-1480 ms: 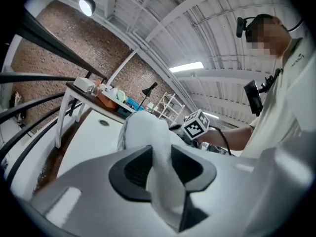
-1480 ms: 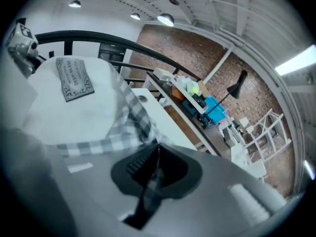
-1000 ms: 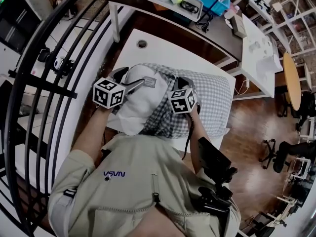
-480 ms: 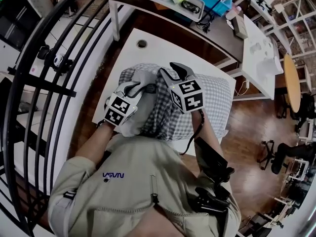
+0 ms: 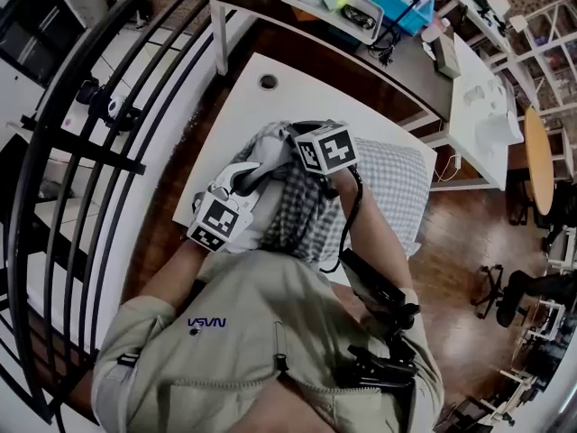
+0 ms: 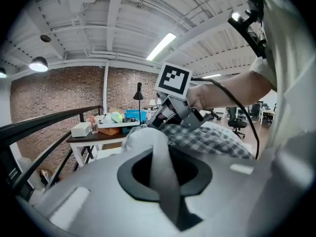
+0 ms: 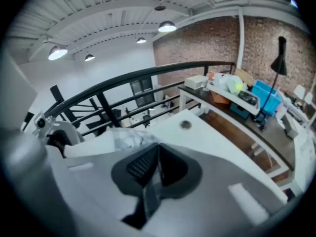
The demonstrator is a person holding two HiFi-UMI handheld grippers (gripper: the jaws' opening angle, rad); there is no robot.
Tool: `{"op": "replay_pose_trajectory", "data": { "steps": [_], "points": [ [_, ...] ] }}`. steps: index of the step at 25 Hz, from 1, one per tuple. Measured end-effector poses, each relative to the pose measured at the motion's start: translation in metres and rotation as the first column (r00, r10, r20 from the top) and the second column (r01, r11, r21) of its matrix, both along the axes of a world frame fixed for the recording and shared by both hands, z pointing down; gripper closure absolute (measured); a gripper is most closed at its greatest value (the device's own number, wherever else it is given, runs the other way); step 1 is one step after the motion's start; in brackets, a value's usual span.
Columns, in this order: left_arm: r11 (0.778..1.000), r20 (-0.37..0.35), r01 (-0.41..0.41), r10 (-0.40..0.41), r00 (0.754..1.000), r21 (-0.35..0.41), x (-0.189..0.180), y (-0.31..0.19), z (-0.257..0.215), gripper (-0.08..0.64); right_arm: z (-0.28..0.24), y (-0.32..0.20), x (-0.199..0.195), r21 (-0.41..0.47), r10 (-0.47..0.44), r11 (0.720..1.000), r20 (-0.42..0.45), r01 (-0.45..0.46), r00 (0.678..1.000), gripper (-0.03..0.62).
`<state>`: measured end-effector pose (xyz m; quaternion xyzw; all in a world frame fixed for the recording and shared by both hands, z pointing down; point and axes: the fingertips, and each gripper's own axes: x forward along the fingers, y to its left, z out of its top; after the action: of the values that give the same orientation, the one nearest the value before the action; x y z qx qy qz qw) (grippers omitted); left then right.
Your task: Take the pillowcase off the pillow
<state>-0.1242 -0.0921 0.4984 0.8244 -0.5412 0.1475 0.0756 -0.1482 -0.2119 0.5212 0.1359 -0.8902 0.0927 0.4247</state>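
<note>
Peeling is partway done: the pillowcase (image 5: pixel 397 183) is bunched back off the pillow (image 5: pixel 269 148) end nearest the person, the rest covered on the tabletop (image 5: pixel 261 106). The left tool (image 6: pixel 165 164), closing, pinches white pillow cloth; the right tool (image 7: pixel 157 169) is clamped on a thin pillowcase fold.

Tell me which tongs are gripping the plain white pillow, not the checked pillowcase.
The left tongs: jaws closing on a plain white fold of the pillow; the right tongs pinch the checked pillowcase.
</note>
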Motion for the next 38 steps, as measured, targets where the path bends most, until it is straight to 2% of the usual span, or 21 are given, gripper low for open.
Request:
{"op": "replay_pose_trajectory", "data": {
  "steps": [2, 5, 7, 9, 12, 14, 15, 16, 17, 19, 21, 23, 26, 29, 31, 33, 35, 38],
  "points": [
    [0.999, -0.002, -0.004, 0.004, 1.0, 0.043, -0.006, 0.004, -0.014, 0.517, -0.008, -0.025, 0.009, 0.095, 0.072, 0.993, -0.01, -0.071, 0.997, 0.586],
    [0.992, -0.021, -0.026, 0.029, 0.999, 0.12, -0.008, 0.009, -0.041, 0.518, -0.01, -0.06, 0.035, 0.135, 0.215, 0.968, -0.01, -0.212, 0.977, 0.586],
    [0.983, -0.077, -0.024, 0.038, 0.996, 0.181, -0.01, 0.011, -0.065, 0.523, -0.017, -0.089, 0.059, 0.228, 0.301, 0.929, -0.011, -0.291, 0.954, 0.586],
    [0.977, -0.141, -0.003, 0.034, 0.989, 0.214, -0.018, 0.009, -0.085, 0.523, -0.024, -0.119, 0.091, 0.332, 0.382, 0.875, -0.025, -0.353, 0.924, 0.586],
    [0.975, -0.157, 0.02, 0.015, 0.988, 0.22, -0.044, -0.012, -0.084, 0.524, -0.026, -0.14, 0.128, 0.344, 0.48, 0.824, -0.001, -0.45, 0.877, 0.586],
    [0.983, -0.188, 0.041, -0.006, 0.982, 0.181, -0.067, -0.034, -0.069, 0.525, -0.033, -0.142, 0.138, 0.406, 0.489, 0.795, 0.009, -0.45, 0.872, 0.586],
    [0.988, -0.214, 0.055, -0.024, 0.976, 0.142, -0.076, -0.047, -0.057, 0.525, -0.032, -0.141, 0.141, 0.422, 0.485, 0.791, 0.009, -0.443, 0.874, 0.586],
    [0.993, -0.232, 0.067, -0.043, 0.972, 0.095, -0.084, -0.061, -0.043, 0.525, -0.028, -0.139, 0.141, 0.418, 0.469, 0.8, 0.013, -0.431, 0.883, 0.586],
    [0.996, -0.232, 0.074, -0.062, 0.971, 0.047, -0.09, -0.075, -0.027, 0.522, -0.021, -0.134, 0.138, 0.396, 0.441, 0.821, 0.015, -0.41, 0.897, 0.586],
    [0.996, -0.188, 0.085, -0.089, 0.978, -0.026, -0.095, -0.098, 0.005, 0.5, -0.005, -0.123, 0.129, 0.346, 0.381, 0.865, 0.021, -0.364, 0.924, 0.57],
    [0.994, -0.169, 0.098, -0.107, 0.98, -0.056, -0.095, -0.108, 0.025, 0.466, -0.003, -0.111, 0.125, 0.324, 0.355, 0.878, 0.054, -0.352, 0.933, 0.53],
    [0.991, -0.193, 0.121, -0.13, 0.972, -0.059, -0.096, -0.107, 0.026, 0.426, -0.017, -0.098, 0.125, 0.301, 0.366, 0.872, 0.123, -0.387, 0.922, 0.5],
    [0.985, -0.218, 0.165, -0.17, 0.961, -0.04, -0.104, -0.088, 0.009, 0.324, -0.045, -0.07, 0.129, 0.239, 0.403, 0.857, 0.24, -0.456, 0.883, 0.475],
    [0.98, -0.255, 0.195, -0.197, 0.947, -0.034, -0.111, -0.054, -0.001, 0.297, -0.055, -0.029, 0.134, 0.194, 0.429, 0.846, 0.305, -0.496, 0.851, 0.471],
    [0.982, -0.277, 0.175, -0.188, 0.942, -0.071, -0.106, -0.03, 0.006, 0.276, -0.052, 0.0, 0.137, 0.174, 0.446, 0.842, 0.307, -0.51, 0.841, 0.471],
    [0.982, -0.281, 0.124, -0.16, 0.946, -0.142, -0.091, -0.007, 0.024, 0.254, -0.045, 0.031, 0.141, 0.159, 0.459, 0.843, 0.285, -0.513, 0.842, 0.469],
    [0.972, -0.28, 0.077, -0.14, 0.95, -0.224, -0.077, 0.014, 0.048, 0.224, -0.037, 0.061, 0.144, 0.147, 0.47, 0.846, 0.251, -0.513, 0.846, 0.466],
    [0.948, -0.305, 0.044, -0.146, 0.941, -0.316, -0.067, 0.034, 0.079, 0.2, -0.019, 0.099, 0.144, 0.127, 0.475, 0.855, 0.196, -0.503, 0.858, 0.459]
  ]
}}
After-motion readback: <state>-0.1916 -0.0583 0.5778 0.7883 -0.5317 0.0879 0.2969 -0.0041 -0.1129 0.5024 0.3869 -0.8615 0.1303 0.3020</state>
